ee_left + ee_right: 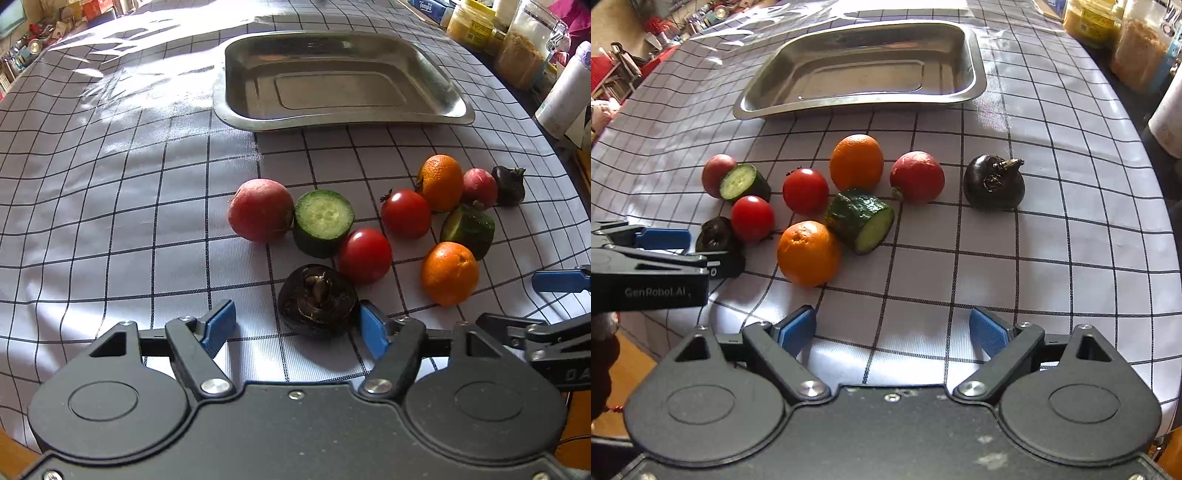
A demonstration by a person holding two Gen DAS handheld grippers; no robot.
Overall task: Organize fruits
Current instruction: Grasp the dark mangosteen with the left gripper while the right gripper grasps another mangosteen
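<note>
My left gripper (297,325) is open around a dark water chestnut (317,301), which sits between its blue pads on the cloth and touches the right pad; it also shows in the right wrist view (716,236). Beyond it lie two tomatoes (365,254) (405,213), two oranges (448,273) (440,182), two cucumber pieces (322,221) (468,226), two red radishes (259,209) (479,186) and a second water chestnut (993,182). My right gripper (892,330) is open and empty, short of the near orange (808,253). The steel tray (448,110) stands behind, with nothing in it.
The checked tablecloth (110,221) covers the table. Jars and a white bottle (565,92) stand along the right edge. The table's front edge is close under both grippers.
</note>
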